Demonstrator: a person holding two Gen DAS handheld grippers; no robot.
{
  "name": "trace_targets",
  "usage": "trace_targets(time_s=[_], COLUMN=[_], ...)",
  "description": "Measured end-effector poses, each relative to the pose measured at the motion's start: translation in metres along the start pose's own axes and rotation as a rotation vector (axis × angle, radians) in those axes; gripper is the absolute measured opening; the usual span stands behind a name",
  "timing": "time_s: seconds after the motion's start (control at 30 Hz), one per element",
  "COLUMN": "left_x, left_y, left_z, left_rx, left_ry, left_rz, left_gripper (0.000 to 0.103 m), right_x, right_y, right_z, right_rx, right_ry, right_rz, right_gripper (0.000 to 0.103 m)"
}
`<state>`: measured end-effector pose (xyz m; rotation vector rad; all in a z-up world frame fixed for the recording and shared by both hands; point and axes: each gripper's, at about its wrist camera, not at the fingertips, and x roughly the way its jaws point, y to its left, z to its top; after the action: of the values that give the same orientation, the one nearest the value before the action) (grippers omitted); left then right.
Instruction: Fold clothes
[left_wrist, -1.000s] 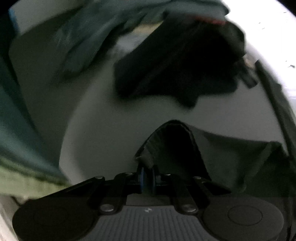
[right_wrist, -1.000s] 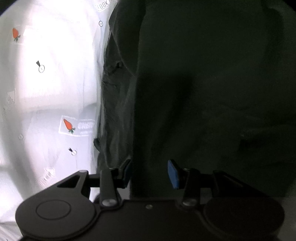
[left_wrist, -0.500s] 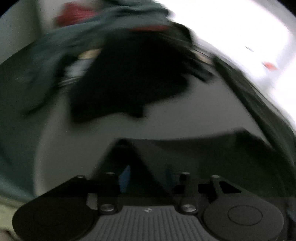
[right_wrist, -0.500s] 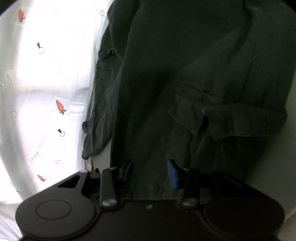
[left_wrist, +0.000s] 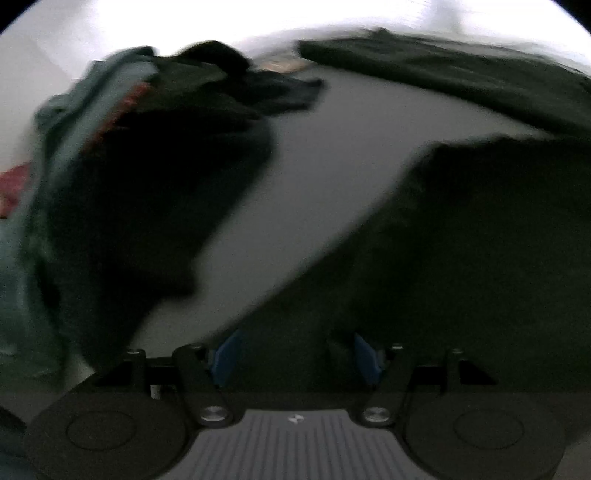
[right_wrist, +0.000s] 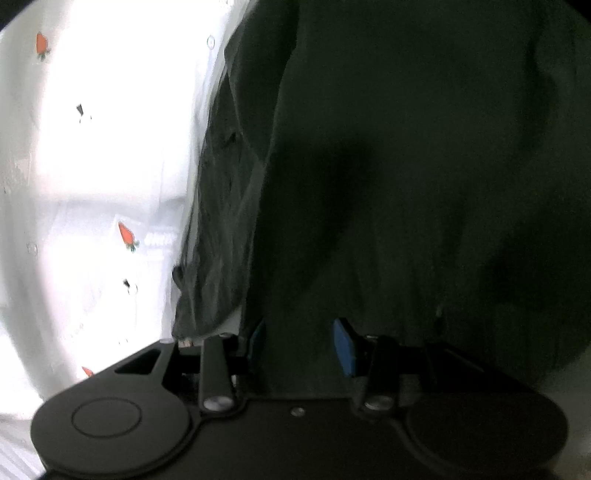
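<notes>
A: Landmark: the dark green garment (right_wrist: 406, 166), spread flat on a pale surface (left_wrist: 332, 166); where does it run?

B: In the right wrist view its long axis runs from the near edge up and away, a folded side edge along its left; in the left wrist view a broad part of it (left_wrist: 461, 240) fills the lower right, with a long band of the same dark cloth (left_wrist: 461, 74) lying across the far side; both views are dim, the left one blurred.

A: The tools?

B: Left gripper (left_wrist: 295, 356): blue pads spread, jaws just opened wider, dark cloth lying between them but not pinched; right gripper (right_wrist: 301, 345): pads apart over the garment's near edge, pressing on nothing that can be seen.

A: What surrounds the garment?

B: To its left in the right wrist view, white printed fabric (right_wrist: 92, 184) with small red strawberries; its boxed lettering is too washed out to read; across the pale surface from it in the left wrist view, a heap of clothes (left_wrist: 129, 184), black, teal and red.
</notes>
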<state>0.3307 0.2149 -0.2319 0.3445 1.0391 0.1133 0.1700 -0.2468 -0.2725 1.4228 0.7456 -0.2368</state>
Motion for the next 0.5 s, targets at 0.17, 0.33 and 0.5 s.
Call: trace_targets(time_s=[0.17, 0.33, 0.5], left_x=[-0.004, -0.016, -0.026], left_y=[0.034, 0.086, 0.111], left_z=[0.027, 0.058, 0.050], left_rx=[-0.060, -0.350, -0.565], left_ry=[-0.133, -0.184, -0.155], left_rz=[0.189, 0.343, 0.144], left_gripper=[0.067, 0.069, 0.074], right_x=[-0.003, -0.013, -0.030], right_y=[0.000, -0.002, 0.000], right_z=[0.008, 0.011, 0.012], right_rx=[-0.005, -0.008, -0.071], right_ry=[-0.032, -0.054, -0.109], right_rz=[0.006, 0.013, -0.024], right_gripper=[0.043, 0.043, 0.043])
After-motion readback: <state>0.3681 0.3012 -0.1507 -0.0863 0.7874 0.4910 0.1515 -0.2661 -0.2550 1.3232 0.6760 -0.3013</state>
